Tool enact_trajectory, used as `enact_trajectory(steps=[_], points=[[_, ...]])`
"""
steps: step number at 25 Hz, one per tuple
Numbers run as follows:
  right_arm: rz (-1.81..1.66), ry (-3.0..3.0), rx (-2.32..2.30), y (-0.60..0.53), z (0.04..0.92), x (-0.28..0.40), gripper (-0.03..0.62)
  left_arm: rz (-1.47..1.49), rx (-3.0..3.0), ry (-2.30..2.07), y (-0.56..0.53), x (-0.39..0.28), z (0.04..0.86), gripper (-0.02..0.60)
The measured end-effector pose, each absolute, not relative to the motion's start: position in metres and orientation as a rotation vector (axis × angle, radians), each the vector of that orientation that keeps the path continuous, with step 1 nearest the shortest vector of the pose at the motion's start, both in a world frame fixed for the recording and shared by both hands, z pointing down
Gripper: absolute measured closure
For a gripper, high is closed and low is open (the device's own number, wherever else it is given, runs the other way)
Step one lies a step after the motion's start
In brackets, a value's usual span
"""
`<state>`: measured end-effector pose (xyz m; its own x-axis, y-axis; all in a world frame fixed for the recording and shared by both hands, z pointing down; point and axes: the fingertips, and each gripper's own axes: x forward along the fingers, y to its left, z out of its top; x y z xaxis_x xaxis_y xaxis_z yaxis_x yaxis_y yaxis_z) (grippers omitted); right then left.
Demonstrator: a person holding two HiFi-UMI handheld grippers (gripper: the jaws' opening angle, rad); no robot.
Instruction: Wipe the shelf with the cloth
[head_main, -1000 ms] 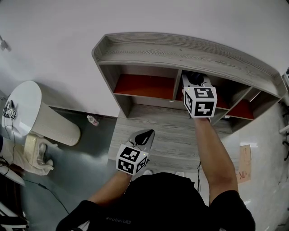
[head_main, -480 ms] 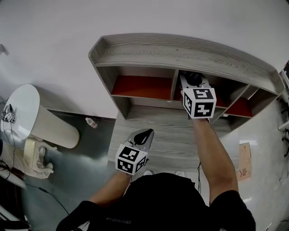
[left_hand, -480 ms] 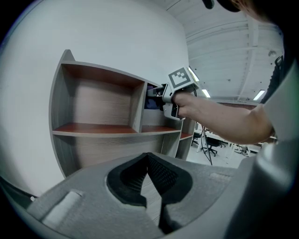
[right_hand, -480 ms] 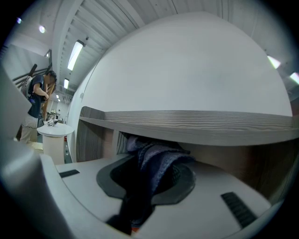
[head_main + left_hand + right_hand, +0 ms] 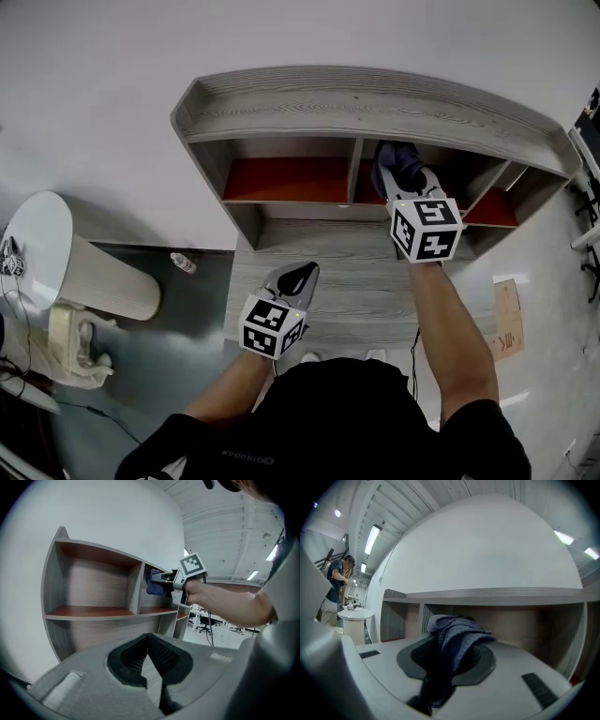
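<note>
A grey wooden shelf unit (image 5: 375,103) with red-brown compartment floors stands against a white wall. My right gripper (image 5: 401,176) is shut on a dark blue cloth (image 5: 392,161) at the mouth of the middle compartment. In the right gripper view the cloth (image 5: 457,637) bunches up between the jaws, below the shelf's top board (image 5: 487,597). My left gripper (image 5: 300,276) hangs shut and empty over the lower grey surface (image 5: 347,291). The left gripper view shows its pads (image 5: 161,656) pressed together, and the cloth (image 5: 153,586) held beside the shelf's upright divider (image 5: 136,590).
A white round pedestal table (image 5: 56,244) stands at the left, with a small bottle (image 5: 183,263) on the floor near it. Brown paper (image 5: 507,321) lies on the floor at the right. A person (image 5: 336,585) stands far left by a round table.
My right gripper has drawn back a little out of the middle compartment, toward me and to the right, so more of the cloth shows. The left gripper has stayed put.
</note>
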<state>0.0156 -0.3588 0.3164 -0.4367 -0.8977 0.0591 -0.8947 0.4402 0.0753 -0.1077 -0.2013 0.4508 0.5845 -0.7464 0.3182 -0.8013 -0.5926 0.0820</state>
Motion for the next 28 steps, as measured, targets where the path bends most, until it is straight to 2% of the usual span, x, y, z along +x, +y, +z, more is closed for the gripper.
enact_trajectory(steps=[18,28], points=[[0.247,-2.561,1.746,-0.232,0.399,0.028,0.496,0.396,2.713,-1.029,-0.18,-0.108,0.459,0.574],[0.32,-2.607,1.615,-0.169,0.427,0.016,0.496,0.349,2.709,-1.057,-0.163,-0.102,0.452,0.574]])
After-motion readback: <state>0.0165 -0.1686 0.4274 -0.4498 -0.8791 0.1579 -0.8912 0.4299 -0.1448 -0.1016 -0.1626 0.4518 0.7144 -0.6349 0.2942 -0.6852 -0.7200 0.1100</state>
